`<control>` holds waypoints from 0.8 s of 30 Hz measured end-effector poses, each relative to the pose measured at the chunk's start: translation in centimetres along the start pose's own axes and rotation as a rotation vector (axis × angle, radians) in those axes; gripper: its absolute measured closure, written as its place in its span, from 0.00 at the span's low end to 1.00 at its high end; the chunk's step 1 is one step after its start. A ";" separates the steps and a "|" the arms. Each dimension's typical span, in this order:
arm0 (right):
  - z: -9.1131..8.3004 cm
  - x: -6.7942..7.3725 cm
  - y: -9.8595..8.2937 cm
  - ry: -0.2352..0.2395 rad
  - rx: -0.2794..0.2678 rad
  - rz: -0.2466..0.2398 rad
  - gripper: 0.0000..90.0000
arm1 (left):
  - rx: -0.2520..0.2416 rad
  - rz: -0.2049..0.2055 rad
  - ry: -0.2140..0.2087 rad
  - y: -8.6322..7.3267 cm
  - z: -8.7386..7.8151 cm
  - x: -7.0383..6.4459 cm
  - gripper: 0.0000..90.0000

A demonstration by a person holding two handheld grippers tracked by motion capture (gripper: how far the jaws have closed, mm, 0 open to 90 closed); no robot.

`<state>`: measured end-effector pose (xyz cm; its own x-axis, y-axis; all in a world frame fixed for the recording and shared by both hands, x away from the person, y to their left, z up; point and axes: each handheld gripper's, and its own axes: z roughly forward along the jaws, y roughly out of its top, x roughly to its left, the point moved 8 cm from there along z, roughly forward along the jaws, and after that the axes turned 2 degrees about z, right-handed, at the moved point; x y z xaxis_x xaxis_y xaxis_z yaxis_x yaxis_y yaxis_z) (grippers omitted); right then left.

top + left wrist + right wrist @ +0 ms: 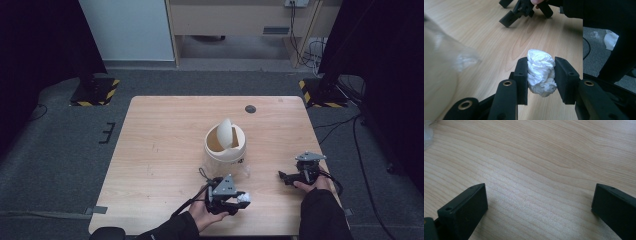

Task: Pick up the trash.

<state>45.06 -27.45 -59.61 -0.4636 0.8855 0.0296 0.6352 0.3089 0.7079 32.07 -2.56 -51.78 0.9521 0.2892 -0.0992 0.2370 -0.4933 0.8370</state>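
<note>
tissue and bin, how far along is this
Done: the left gripper has shut on the crumpled tissue, near the table's front edge. In hand: carrying it; the bin stands just beyond, its swing lid tipped open. Left: probably dropping the tissue into the bin. The right gripper rests open on the table, holding nothing.

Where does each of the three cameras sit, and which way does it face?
High view: above the person's side, looking forward and down on the light wooden table; forearms and hands show.
Left gripper view: on the left gripper, along its jaws clamping the crumpled white paper ball.
Right gripper view: on the right gripper, jaws apart over bare wood.
Shared: high and left gripper views both show the ball.
</note>
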 end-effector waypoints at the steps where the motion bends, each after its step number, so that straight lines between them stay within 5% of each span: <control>1: 0.0 0.0 0.0 0.000 0.000 0.000 0.01 | -0.006 -0.003 0.001 -0.1 -0.5 0.1 0.72; 24: 0.0 0.0 0.0 0.001 0.004 0.000 0.01 | -0.082 -0.093 0.112 -3.1 -8.5 3.3 0.71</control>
<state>45.03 -27.47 -59.61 -0.4642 0.8852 0.0301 0.6373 0.3102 0.7054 32.83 6.90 -50.15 0.8984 0.4222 -0.1210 0.3019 -0.3934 0.8684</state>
